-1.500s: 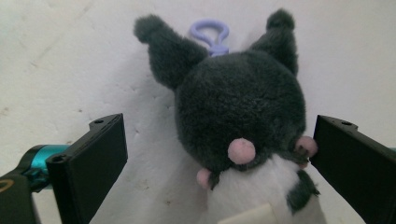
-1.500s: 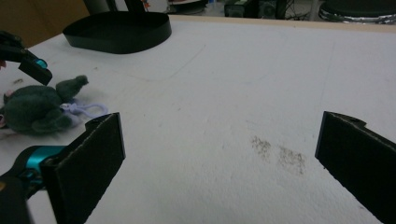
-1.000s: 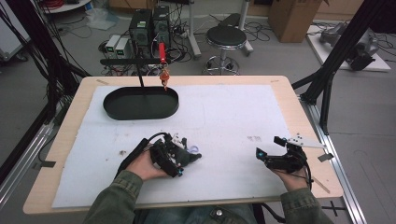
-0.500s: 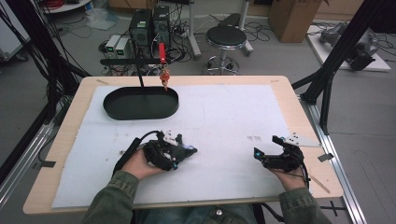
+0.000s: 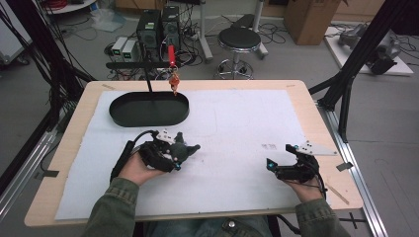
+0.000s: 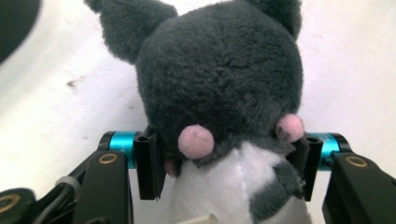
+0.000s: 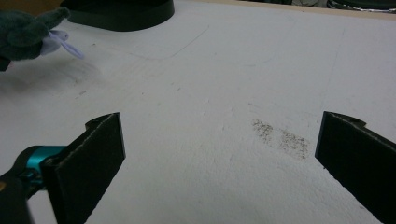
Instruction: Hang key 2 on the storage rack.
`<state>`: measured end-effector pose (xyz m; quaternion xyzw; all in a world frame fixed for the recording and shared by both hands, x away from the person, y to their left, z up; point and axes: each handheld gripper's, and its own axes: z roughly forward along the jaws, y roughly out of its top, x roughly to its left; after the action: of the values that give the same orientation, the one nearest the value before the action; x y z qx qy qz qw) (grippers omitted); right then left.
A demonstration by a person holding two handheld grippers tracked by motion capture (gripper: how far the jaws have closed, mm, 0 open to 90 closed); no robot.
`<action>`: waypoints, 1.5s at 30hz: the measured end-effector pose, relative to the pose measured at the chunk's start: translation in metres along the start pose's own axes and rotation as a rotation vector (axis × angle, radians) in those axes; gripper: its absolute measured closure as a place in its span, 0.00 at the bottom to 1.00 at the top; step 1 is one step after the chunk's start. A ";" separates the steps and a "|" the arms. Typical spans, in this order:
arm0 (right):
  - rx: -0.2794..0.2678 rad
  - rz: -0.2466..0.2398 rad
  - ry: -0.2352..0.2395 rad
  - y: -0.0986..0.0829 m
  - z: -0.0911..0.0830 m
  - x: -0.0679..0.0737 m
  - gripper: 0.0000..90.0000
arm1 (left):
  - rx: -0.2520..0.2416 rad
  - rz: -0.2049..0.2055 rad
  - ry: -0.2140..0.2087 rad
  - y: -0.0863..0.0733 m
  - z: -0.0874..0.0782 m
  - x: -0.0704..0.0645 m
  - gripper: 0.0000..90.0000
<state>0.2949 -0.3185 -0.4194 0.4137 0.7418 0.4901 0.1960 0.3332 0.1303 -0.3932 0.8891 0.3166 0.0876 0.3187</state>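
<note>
Jaws of my left gripper clamp a plush toy at its neck, one pad on each side just under the pink cheeks; grey head above the pads, white chest below; toy's lower body cut off at the bottom edge of the left gripper view; face not visible from there. High view: left gripper low over the white mat, near the front left, plush toy held with its long axis pointing right and slightly away from me, ear tip toward mat centre; black oval tray just beyond it. My right gripper is spread wide, nothing between the jaws, above a dark smudge on the mat; it rests near the front right. No readable writing or labels; small printed marks on the mat too tiny to read.
</note>
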 end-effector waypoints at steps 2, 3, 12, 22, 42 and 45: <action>-0.002 -0.004 0.001 0.000 0.000 0.000 0.01 | -0.013 -0.018 0.017 -0.001 -0.007 0.007 0.48; -0.002 -0.004 0.001 0.000 0.000 0.000 0.01 | -0.013 -0.018 0.017 -0.001 -0.007 0.007 0.48; -0.009 -0.003 0.000 0.000 -0.002 0.001 0.01 | -0.013 -0.053 0.067 0.002 -0.031 0.026 0.49; -0.008 -0.023 -0.001 0.000 -0.001 0.000 0.01 | -0.029 -0.103 0.149 0.016 -0.063 0.060 0.49; -0.032 0.019 -0.020 -0.001 -0.006 -0.006 0.01 | -0.054 -0.146 0.244 0.070 -0.098 0.112 0.49; -0.025 0.026 -0.024 0.000 -0.005 -0.006 0.01 | -0.066 -0.154 0.238 0.076 -0.100 0.117 0.49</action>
<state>0.2947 -0.3267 -0.4181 0.4268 0.7277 0.4968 0.2039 0.4278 0.2083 -0.2728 0.8347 0.4163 0.1779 0.3137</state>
